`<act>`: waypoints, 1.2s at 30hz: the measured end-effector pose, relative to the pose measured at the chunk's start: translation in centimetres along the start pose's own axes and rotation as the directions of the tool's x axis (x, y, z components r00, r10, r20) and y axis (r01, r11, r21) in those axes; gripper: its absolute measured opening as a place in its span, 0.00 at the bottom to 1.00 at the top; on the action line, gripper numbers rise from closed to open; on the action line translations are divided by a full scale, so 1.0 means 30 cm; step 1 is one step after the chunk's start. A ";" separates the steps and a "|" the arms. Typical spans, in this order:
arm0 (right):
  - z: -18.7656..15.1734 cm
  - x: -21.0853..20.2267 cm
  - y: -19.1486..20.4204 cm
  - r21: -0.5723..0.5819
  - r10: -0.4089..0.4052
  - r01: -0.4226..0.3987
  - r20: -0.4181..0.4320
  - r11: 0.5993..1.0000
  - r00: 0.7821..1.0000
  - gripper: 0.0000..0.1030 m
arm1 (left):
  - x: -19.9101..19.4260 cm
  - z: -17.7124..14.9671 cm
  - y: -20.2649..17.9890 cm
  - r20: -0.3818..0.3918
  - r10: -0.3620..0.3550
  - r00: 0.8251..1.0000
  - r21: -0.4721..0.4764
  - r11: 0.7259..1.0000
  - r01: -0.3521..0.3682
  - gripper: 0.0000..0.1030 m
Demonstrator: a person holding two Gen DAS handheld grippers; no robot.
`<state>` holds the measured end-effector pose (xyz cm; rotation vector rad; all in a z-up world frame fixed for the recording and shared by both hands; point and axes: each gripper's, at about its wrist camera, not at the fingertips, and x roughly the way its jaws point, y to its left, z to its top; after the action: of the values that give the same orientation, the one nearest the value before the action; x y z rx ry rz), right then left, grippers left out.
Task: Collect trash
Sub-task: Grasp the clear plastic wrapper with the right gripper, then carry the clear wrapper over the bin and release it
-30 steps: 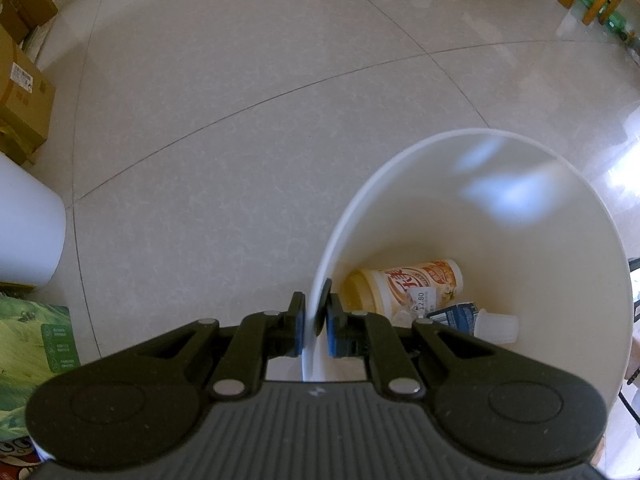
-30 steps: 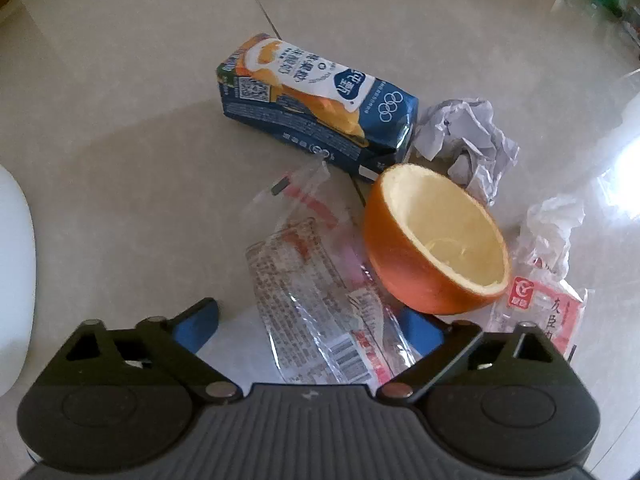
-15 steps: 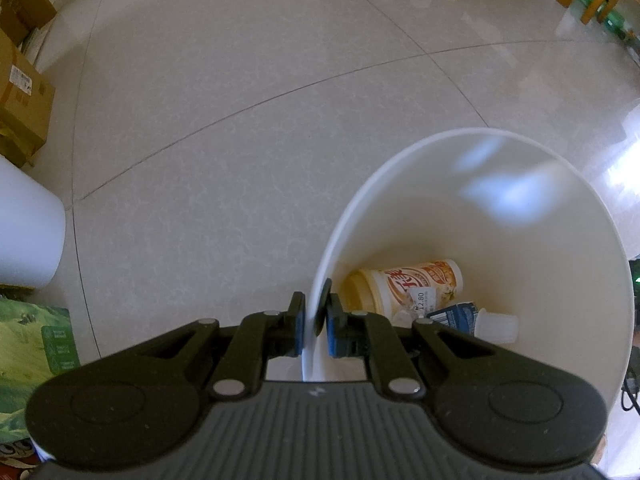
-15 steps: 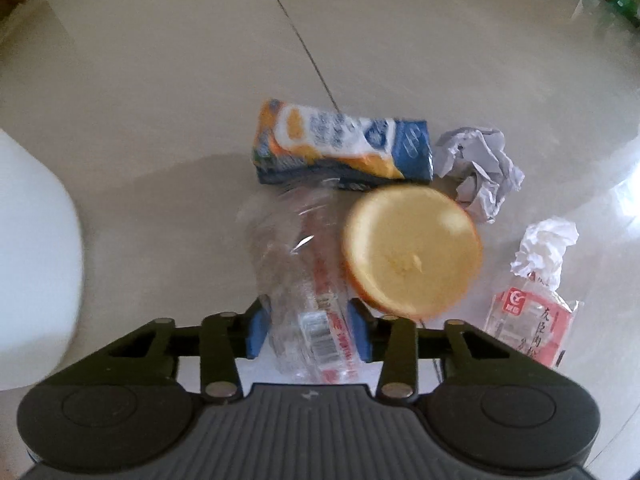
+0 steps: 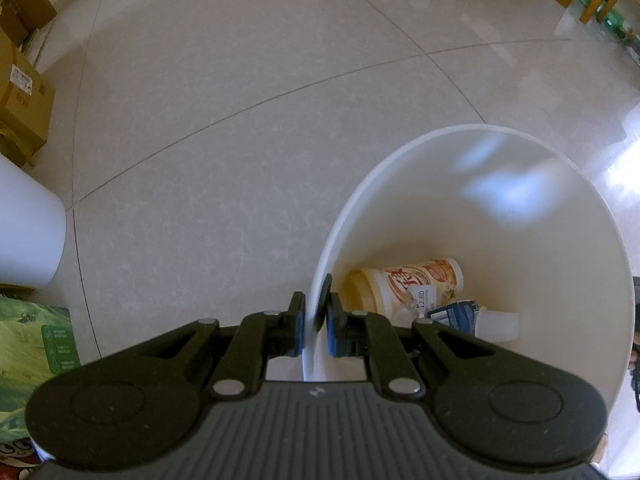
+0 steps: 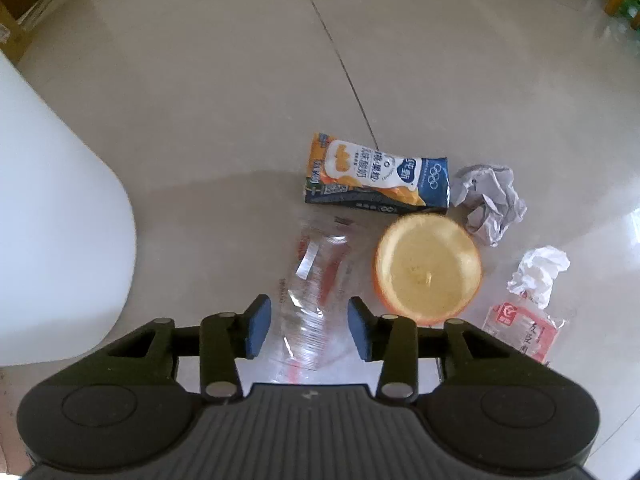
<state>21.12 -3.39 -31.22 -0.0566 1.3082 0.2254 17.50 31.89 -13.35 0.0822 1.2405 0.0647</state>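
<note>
Clear crinkly wrapper (image 6: 316, 300) between my right claw (image 6: 306, 330) pads, apart.
Featherlight, slippery (pinch mid-film); left claw (image 5: 314, 330) clamps bin rim (image 5: 320, 272).

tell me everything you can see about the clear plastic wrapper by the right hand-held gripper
The clear plastic wrapper is a crinkled, see-through film with red print and shiny glare streaks. It looks empty and flattened, and it is blurred. It runs lengthwise between the blue pads of the right hand-held gripper, whose jaws stand apart around it; contact cannot be confirmed. Its far end points toward the blue and orange carton, and the orange half sits just to its right.
</note>
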 end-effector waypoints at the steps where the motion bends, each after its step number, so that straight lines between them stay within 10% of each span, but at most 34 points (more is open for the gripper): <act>1: -0.002 0.011 -0.001 0.020 0.008 -0.008 -0.006 1.000 1.000 0.52 | 0.000 -0.001 0.000 -0.001 -0.001 1.000 0.000 1.000 0.001 0.09; 15: 0.048 0.181 0.026 0.099 -0.054 0.056 -0.032 0.994 0.998 0.56 | 0.003 0.011 0.019 -0.018 -0.022 1.000 -0.031 0.999 0.022 0.08; 20: 0.064 0.175 0.045 0.095 -0.094 0.100 -0.060 0.990 0.994 0.25 | 0.006 0.014 0.023 -0.020 -0.028 0.999 -0.038 0.999 0.027 0.08; 36: 0.078 -0.345 -0.020 0.050 -0.023 0.022 0.025 0.999 0.999 0.21 | 0.006 0.012 0.016 -0.015 -0.019 1.000 -0.033 0.999 0.019 0.08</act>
<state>20.97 -4.94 -20.71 -0.0260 1.2870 0.1740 17.89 32.38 -13.36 0.0413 1.2555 0.0693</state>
